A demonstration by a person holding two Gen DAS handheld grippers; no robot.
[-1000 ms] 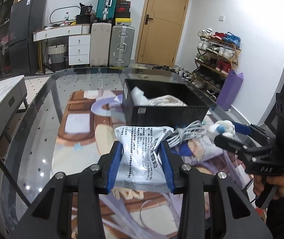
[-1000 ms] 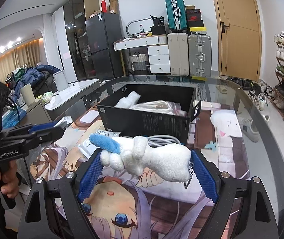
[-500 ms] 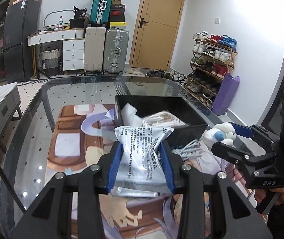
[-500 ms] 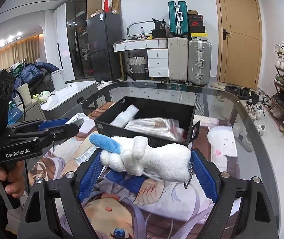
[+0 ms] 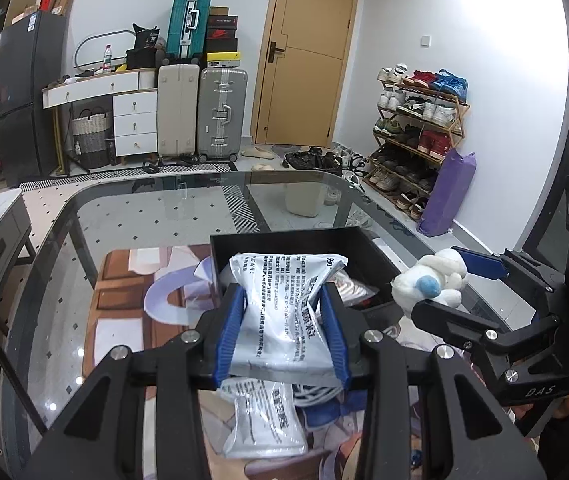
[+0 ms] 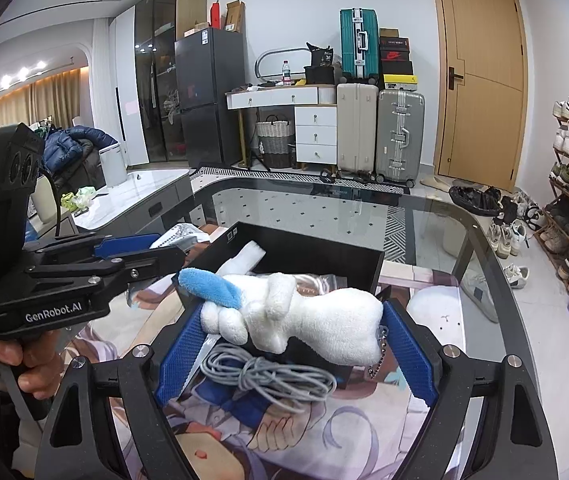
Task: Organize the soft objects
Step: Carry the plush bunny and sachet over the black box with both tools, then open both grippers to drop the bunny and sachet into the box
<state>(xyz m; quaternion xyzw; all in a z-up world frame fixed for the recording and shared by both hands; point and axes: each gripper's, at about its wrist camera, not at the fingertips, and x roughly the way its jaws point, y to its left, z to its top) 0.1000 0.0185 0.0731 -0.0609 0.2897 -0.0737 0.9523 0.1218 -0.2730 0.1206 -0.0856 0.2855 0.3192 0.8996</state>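
Two tongs hang over the glass bench, each carrying something soft. Left tongs (image 5: 282,330) are squeezed nearly shut on a silvery pouch (image 5: 284,304) printed with black text; the blue pads pinch its middle so the top bulges out above them and the bottom hangs free below. The pouch is lifted clear of the bench, in front of the near wall of a black box (image 5: 304,240). A second pouch (image 5: 264,424) of the same kind lies flat on the printed mat (image 5: 124,304) below, toward the near edge.

Right tongs (image 6: 292,336) stand wide, their pads pressing the two ends of a white plush toy (image 6: 304,316) with a blue ear; it lies crosswise between them, a small bead chain dangling from its right end. The toy is also off the bench, just short of the box's near wall. In the left view the same toy (image 5: 430,282) shows at the right, beside the box's right near corner.

Inside the box lie a white roll (image 6: 244,260) and a clear bag (image 6: 324,280) with something pale in it. A coil of grey cable (image 6: 268,376) rests on the mat under the toy. A hand (image 6: 16,360) grips the left handle.
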